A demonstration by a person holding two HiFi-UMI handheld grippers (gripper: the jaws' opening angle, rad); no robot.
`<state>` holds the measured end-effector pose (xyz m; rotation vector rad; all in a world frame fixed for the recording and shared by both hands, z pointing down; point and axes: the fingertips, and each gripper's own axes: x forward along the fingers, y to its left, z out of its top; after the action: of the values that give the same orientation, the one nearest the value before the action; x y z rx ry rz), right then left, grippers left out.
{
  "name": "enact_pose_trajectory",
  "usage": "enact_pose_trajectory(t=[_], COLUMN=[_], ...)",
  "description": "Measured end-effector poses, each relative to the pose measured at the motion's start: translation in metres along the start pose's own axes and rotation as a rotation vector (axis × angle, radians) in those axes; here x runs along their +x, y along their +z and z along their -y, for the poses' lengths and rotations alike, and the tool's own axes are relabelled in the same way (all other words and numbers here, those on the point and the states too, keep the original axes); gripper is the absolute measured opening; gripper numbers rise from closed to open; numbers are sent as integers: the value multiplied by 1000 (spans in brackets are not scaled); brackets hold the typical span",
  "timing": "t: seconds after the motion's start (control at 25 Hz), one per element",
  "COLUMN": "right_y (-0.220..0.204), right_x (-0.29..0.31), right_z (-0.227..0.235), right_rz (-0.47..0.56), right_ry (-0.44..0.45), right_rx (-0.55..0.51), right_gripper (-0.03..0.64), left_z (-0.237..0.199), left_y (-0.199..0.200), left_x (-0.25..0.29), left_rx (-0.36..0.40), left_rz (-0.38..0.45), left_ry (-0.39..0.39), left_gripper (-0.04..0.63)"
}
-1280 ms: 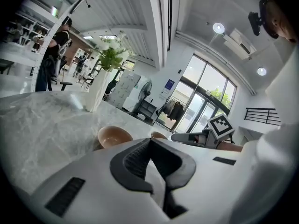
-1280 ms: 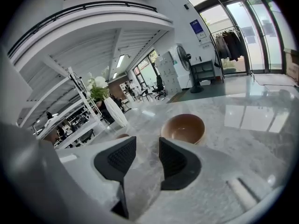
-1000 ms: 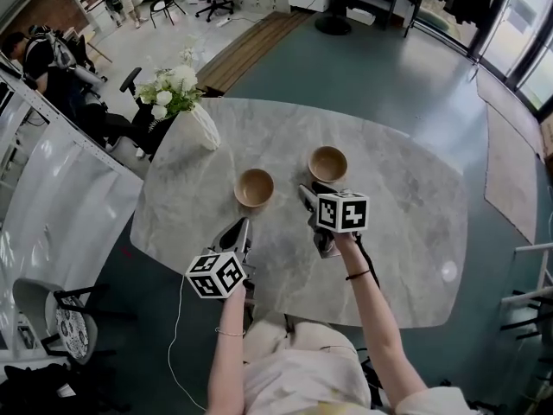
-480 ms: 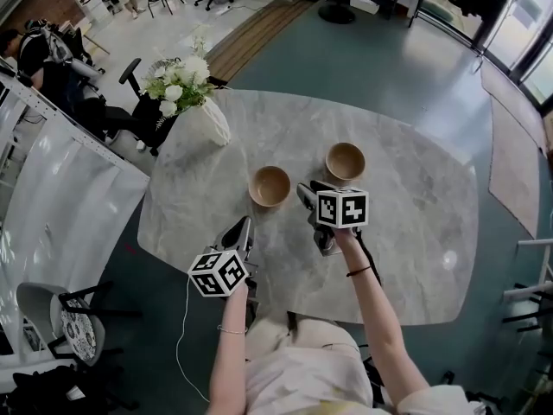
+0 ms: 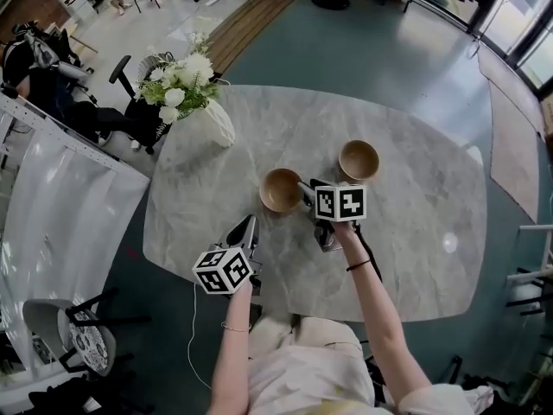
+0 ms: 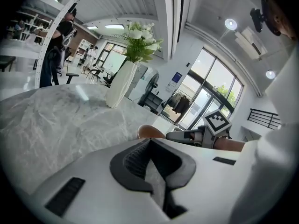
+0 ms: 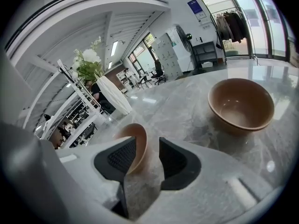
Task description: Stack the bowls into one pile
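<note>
Two tan bowls stand apart on the grey marble table [image 5: 406,232]. The nearer bowl [image 5: 282,189] sits left of the farther bowl [image 5: 359,159]. My right gripper [image 5: 304,188] is open at the nearer bowl's right side. In the right gripper view the gripper [image 7: 147,141] has that bowl's [image 7: 139,141] rim between its jaws, close to the left pad, and the farther bowl [image 7: 240,104] stands empty ahead on the right. My left gripper [image 5: 248,225] is shut and holds nothing, low over the table's near left part. In the left gripper view the gripper [image 6: 149,141] faces the nearer bowl [image 6: 150,131].
A white vase [image 5: 216,124] of white flowers stands at the table's far left corner and shows too in the right gripper view [image 7: 114,101]. Chairs [image 5: 65,331] and a white partition [image 5: 60,197] stand left of the table on the green floor.
My right gripper has moved left to the nearer bowl and now has the rim between its jaws. The left gripper has stayed where it was. The head view has shifted.
</note>
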<state>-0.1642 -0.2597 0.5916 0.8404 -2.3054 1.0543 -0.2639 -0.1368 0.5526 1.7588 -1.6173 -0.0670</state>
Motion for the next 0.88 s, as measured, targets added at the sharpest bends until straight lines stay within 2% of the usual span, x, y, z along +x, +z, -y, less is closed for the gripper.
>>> enact_pose_trajectory(t=[0.44,0.68,0.88], right_y=[-5,-9,-9], right_x=[35,43,42], right_z=[1,-1,2], right_rz=[-54,-82,-81], right_ry=[-38,-45,-78], right_rx=[21,-5,-31], right_gripper=[149,123,36], left_z=[-22,-29,-31], left_y=[-4,-5,-5], left_x=[23,28,30], left_rx=[-21,-29,-31], left_rz=[-75,-93,-100], left_ry=[-37,-46,-56], left_gripper=[0,0,0])
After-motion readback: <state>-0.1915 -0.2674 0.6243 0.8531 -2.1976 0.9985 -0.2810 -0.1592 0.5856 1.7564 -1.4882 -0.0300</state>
